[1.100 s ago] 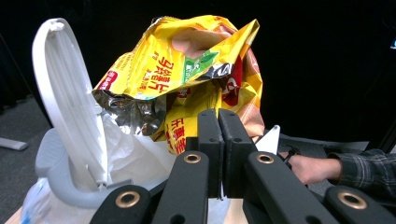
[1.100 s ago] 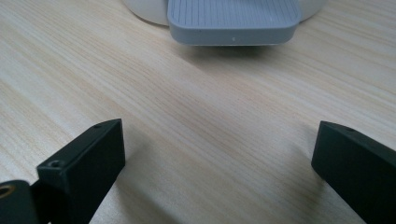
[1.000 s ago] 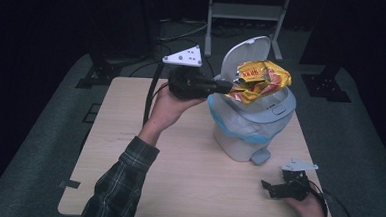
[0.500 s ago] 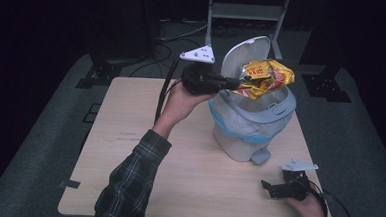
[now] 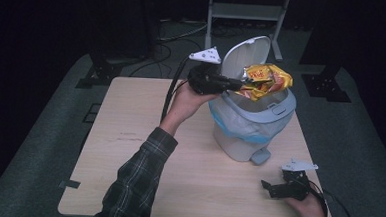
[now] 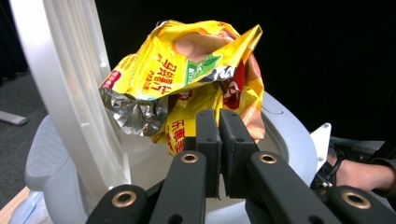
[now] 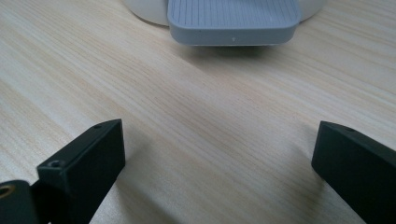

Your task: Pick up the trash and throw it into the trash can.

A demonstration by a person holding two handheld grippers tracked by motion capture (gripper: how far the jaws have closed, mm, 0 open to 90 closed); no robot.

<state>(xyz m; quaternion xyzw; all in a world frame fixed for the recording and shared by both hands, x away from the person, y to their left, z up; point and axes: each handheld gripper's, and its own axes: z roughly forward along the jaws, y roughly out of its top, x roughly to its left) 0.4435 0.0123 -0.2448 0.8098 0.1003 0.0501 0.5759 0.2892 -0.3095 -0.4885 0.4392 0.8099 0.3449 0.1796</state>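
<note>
Overhead, left gripper (image 5: 237, 84) pinches snack bag (image 5: 265, 81) — above bin (image 5: 250, 124)

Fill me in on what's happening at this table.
A person is throwing away a crumpled yellow snack bag. The left gripper has its jaws shut on the bag's edge and holds it over the open pedal bin, whose lid stands up. The bag is not yet inside. The right gripper rests open on the table, facing the bin's pedal.
</note>
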